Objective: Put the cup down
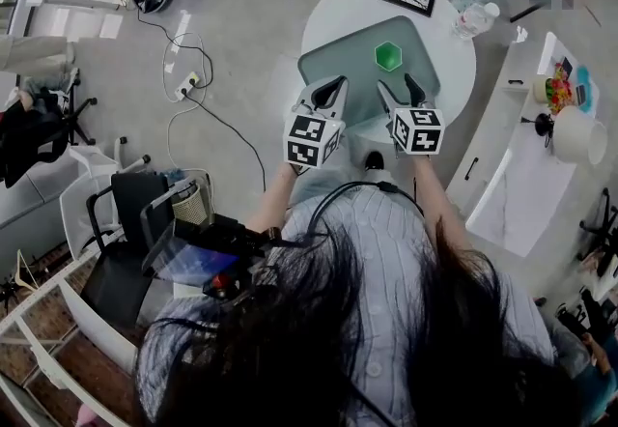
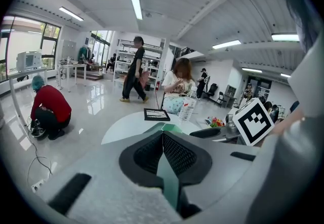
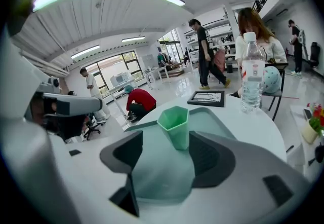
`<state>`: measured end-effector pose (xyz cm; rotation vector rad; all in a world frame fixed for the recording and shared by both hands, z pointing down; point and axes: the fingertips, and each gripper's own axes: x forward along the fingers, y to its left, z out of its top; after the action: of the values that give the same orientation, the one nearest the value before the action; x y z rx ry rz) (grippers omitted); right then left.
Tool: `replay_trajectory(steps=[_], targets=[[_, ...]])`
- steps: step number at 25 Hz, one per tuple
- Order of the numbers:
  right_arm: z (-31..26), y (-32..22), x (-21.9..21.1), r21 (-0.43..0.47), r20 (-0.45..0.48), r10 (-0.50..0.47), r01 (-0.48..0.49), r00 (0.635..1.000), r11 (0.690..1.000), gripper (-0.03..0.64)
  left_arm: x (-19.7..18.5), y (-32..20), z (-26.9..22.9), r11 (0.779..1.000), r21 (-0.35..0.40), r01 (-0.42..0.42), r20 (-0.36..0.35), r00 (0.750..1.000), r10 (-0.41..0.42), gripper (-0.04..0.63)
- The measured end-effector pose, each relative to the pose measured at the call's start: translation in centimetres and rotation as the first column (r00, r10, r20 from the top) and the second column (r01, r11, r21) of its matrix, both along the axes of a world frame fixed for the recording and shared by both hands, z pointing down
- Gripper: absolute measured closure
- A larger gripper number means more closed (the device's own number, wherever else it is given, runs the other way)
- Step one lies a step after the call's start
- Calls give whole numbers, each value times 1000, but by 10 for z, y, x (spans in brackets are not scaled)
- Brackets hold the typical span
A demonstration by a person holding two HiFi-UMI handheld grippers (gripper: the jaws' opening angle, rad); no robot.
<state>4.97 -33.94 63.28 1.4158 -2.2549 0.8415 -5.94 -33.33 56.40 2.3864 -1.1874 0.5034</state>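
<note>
The cup (image 1: 387, 55) stands upright on the green mat (image 1: 355, 70) on the round white table (image 1: 333, 8), free of both grippers. The right gripper (image 1: 399, 83) hovers near it with jaws wide apart and empty. The left gripper (image 1: 333, 85) has its jaws closed together on nothing.

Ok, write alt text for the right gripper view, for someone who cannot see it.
A green cup stands upright on a green mat on a round white table, just ahead of the right tool, whose jaws are apart and hold nothing. Behind it are a water bottle and a framed picture, with people beyond.
</note>
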Motion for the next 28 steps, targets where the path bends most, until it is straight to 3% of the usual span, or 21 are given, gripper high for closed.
replay_trajectory(steps=[20,28], targets=[[-101,68,33,199,139,-79,50,987,979,379,43,72,-53,989,105,102,-14,995,-101,580],[-124,104,25,257,193,-121,69,974,964,396,27,126,-48,982,88,166,23,985,-169,580]])
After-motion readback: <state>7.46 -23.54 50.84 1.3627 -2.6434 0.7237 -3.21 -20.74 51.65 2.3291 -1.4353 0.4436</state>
